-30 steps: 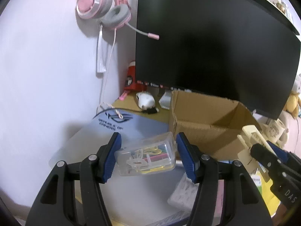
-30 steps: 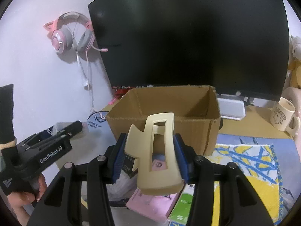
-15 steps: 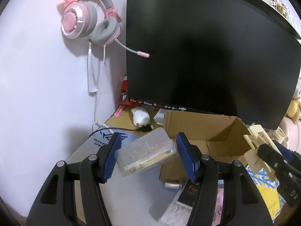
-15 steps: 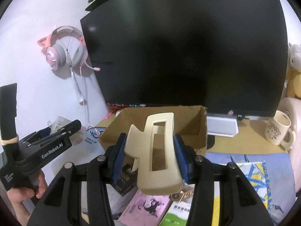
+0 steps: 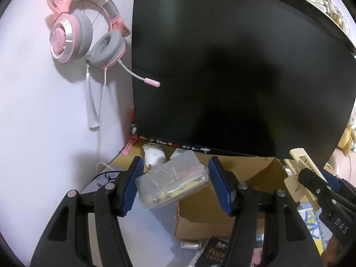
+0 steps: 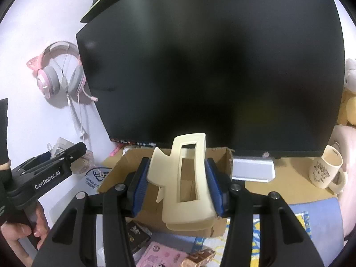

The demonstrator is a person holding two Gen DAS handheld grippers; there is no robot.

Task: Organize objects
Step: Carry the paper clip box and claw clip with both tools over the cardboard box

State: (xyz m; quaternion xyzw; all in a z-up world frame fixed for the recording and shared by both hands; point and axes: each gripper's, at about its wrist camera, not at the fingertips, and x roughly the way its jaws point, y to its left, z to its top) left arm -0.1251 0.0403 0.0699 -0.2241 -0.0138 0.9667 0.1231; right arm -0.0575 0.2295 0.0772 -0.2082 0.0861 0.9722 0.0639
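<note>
**Both tongs loaded above the open carton**

Left wrist view: the left tongs (image 5: 173, 185) pinch a clear plastic lidded case (image 5: 172, 184) between blue ribbed pads, tilted with its 3 o'clock end higher. Its contents show only as blurred yellow and pink strips. The case hangs over the near-left corner of the open brown cardboard box (image 5: 222, 213), whose floor is hidden behind its front wall. At 12 o'clock a large black monitor (image 5: 233, 77) fills the background; below its edge a white computer mouse (image 5: 153, 154) lies on the desk (image 5: 120, 162), partly hidden by the case. At 10 o'clock a pink cat-ear headset (image 5: 86, 37) hangs on the white wall. At 3 o'clock the right tongs (image 5: 311, 175) enter, cut off by the frame. Dark packets at 6 o'clock are illegible.

Right wrist view: the right tongs (image 6: 178, 182) clamp a cream matte plastic claw hair clip (image 6: 184, 184), upright, in front of the box opening and blocking most of it. At 9 o'clock the left tongs appear side-on, gripping the case, mostly hidden. At 3 o'clock a cream mug (image 6: 324, 170) stands on the desk beside a white rectangular block (image 6: 252, 170). Pink packets (image 6: 164, 255) at 6 o'clock are cropped.
</note>
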